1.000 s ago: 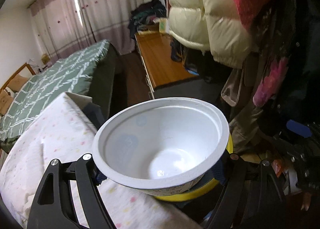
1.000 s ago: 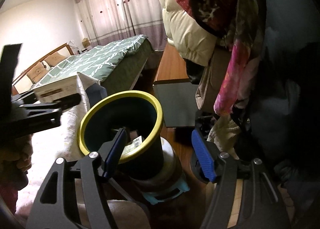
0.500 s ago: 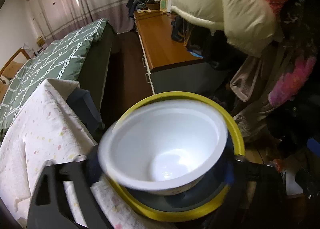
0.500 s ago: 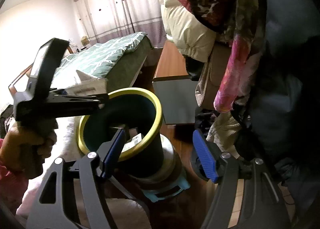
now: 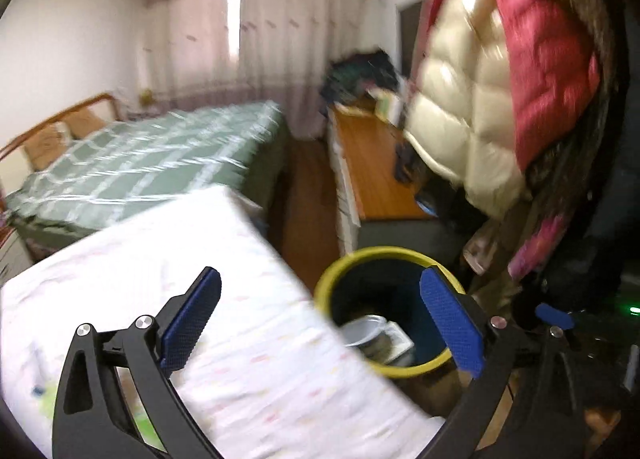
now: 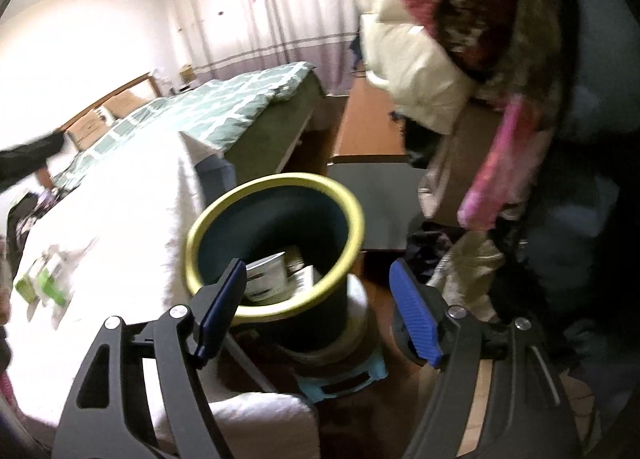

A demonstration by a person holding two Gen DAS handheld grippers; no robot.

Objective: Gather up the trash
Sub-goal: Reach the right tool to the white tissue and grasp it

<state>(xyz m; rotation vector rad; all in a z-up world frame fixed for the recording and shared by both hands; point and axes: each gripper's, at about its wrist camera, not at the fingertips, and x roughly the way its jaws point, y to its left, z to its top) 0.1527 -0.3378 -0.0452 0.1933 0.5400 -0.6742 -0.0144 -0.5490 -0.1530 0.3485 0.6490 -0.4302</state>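
The left gripper (image 5: 320, 319), black-armed with blue ribbed pads, has just been spreading its jaws; they stand wide apart with nothing between them. Past its right pad stands the dark round bin with a yellow rim (image 5: 390, 255), upright, mouth facing up. Inside it the white plastic bowl (image 5: 366, 331) lies tipped on its side beside a printed white packet (image 5: 398, 339).

The right gripper (image 6: 318, 295) has also been parting its jaws. Its left pad sits inside the bin's near rim and its right pad outside the wall, but the pads do not press on it.

The white dotted tablecloth (image 5: 240, 299) lies just left of the bin, hiding part of its rim. Beyond are a green quilted bed (image 5: 140, 163) and hanging puffer jackets (image 5: 500, 79). The left-wrist view is motion-blurred.
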